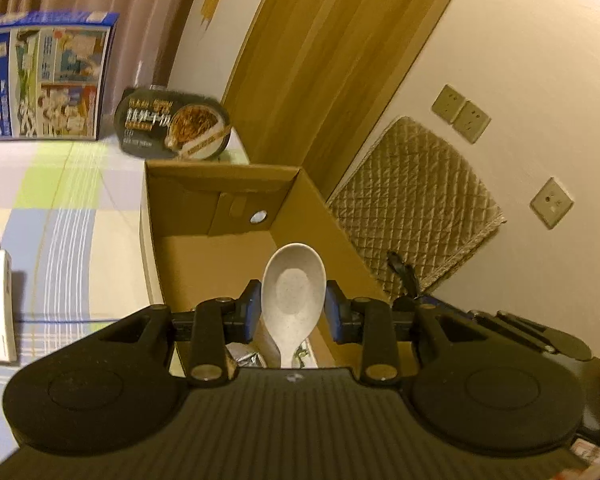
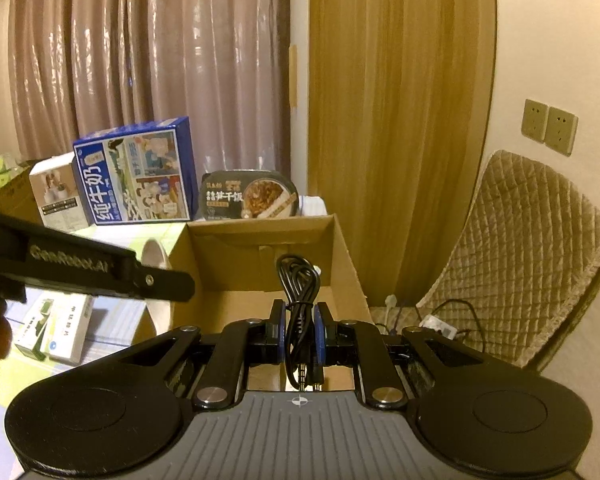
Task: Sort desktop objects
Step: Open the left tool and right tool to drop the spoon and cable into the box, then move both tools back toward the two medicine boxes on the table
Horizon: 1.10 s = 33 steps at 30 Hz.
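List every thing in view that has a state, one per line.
Left gripper: shut on white speckled spoon.
Right gripper: shut on bundled black cable.
Brown cardboard box: open at the top.
Black instant-rice bowl: sealed, propped on edge.
Blue milk carton box: closed, upright.

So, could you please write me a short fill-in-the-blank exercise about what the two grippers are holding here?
1. The left gripper is shut on a white ____.
2. The right gripper is shut on a bundled black ____.
3. Both grippers are held over an open cardboard ____.
4. Behind it, beside the black meal tray, stands a ____ milk carton.

Missing words: spoon; cable; box; blue
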Motion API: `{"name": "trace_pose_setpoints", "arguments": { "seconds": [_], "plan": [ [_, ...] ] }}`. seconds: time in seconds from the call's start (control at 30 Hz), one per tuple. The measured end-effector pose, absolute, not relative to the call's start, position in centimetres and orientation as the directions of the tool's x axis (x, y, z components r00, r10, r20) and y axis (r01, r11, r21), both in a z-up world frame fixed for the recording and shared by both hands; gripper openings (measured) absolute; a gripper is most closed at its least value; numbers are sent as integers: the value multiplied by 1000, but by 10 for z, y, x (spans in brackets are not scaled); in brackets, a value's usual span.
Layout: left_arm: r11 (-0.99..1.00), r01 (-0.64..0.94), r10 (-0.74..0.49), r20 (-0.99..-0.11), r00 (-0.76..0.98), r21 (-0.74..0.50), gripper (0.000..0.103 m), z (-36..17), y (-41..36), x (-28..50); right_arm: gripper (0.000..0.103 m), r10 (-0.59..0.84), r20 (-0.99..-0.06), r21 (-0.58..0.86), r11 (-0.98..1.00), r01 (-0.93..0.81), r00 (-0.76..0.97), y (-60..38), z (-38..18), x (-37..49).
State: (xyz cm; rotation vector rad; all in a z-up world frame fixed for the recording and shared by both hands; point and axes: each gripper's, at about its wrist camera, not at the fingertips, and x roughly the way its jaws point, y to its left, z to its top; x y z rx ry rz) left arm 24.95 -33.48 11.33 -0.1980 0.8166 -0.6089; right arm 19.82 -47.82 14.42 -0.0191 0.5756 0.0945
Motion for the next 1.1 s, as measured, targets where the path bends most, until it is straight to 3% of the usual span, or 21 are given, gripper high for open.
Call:
{"name": "trace_pose_setpoints", "arguments": {
  "seconds": [0.5, 0.67, 0.7, 0.73, 0.8, 1.1],
  "plan": [
    [859, 396, -506, -649, 568, -324, 36, 102, -298, 247, 11, 98, -567, 23, 994, -103, 818, -474, 139, 204],
    [862, 394, -502, -638, 583, -318, 44, 106, -287, 242, 11, 134, -552, 69, 991, -115, 823, -470, 143, 209],
    [863, 393, -502, -638, 585, -318, 44, 107, -286, 241, 17, 138, -546, 78, 990, -114, 826, -470, 144, 211],
    [863, 393, -502, -636, 587, -318, 44, 108, -284, 241, 35, 132, -541, 81, 991, -105, 830, -471, 146, 211],
    [864, 393, -501, -631, 593, -316, 50, 109, -279, 239, 51, 125, -526, 97, 992, -87, 841, -474, 149, 210],
    [874, 376, -484, -630, 607, -308, 70, 106, -248, 220, 52, 121, -565, 127, 990, -59, 816, -478, 151, 196]
  ]
}}
